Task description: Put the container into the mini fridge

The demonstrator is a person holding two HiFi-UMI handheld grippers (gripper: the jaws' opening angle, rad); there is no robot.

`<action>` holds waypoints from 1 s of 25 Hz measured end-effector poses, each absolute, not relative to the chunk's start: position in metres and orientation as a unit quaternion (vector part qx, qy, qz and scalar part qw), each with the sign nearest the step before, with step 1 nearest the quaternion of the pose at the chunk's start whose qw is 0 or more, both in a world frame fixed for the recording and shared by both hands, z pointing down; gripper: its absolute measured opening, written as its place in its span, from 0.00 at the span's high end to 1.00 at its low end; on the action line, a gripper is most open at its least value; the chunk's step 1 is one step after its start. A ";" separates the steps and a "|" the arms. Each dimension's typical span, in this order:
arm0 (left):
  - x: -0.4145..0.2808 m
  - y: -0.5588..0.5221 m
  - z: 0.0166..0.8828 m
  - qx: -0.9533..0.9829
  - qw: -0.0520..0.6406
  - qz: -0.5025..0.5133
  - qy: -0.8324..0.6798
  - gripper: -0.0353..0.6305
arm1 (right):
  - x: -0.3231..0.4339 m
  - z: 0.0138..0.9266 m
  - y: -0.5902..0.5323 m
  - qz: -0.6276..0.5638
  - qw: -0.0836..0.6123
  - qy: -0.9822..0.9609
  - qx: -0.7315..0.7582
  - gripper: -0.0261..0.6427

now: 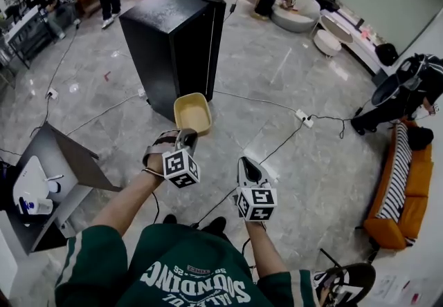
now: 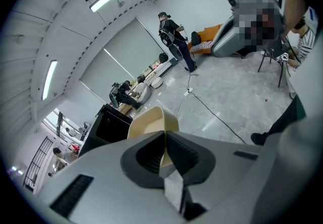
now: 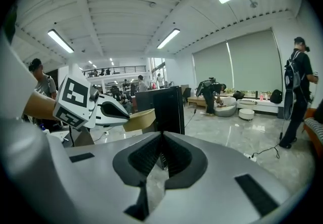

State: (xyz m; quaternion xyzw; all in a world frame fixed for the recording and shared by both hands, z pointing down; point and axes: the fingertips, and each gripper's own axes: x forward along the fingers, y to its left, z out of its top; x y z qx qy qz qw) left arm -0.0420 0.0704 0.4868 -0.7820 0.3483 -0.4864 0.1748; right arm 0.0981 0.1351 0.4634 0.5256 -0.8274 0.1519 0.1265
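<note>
Left hand-held gripper [image 1: 185, 137] pinches the container [image 1: 192, 113] by its rim; right hand-held gripper [image 1: 248, 162] is closed and empty. That thin rim hold may slip before reaching the fridge [image 1: 173, 36] ahead.

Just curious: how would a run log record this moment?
left gripper: shut on beige container | right gripper: shut, empty | mini fridge: ahead

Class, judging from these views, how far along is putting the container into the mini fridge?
Done: the left hand-held gripper grips the beige container by its rim. In hand: it is held in front of the black mini fridge, not yet inside. Left: set it inside and release. The right hand-held gripper is shut on nothing.
</note>
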 end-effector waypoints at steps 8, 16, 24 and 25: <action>-0.018 0.071 0.492 -0.766 0.160 -0.501 0.369 0.91 | 0.130 0.465 0.133 0.152 0.127 -0.843 0.501 0.91; 0.005 0.073 0.492 -0.757 0.149 -0.504 0.388 0.91 | 0.159 0.468 0.130 0.147 0.136 -0.854 0.480 0.91; 0.011 0.035 0.496 -0.754 0.149 -0.504 0.395 0.91 | 0.162 0.466 0.090 0.137 0.138 -0.862 0.469 0.91; 0.010 0.029 0.497 -0.753 0.149 -0.504 0.395 0.91 | 0.161 0.466 0.084 0.136 0.138 -0.862 0.468 0.91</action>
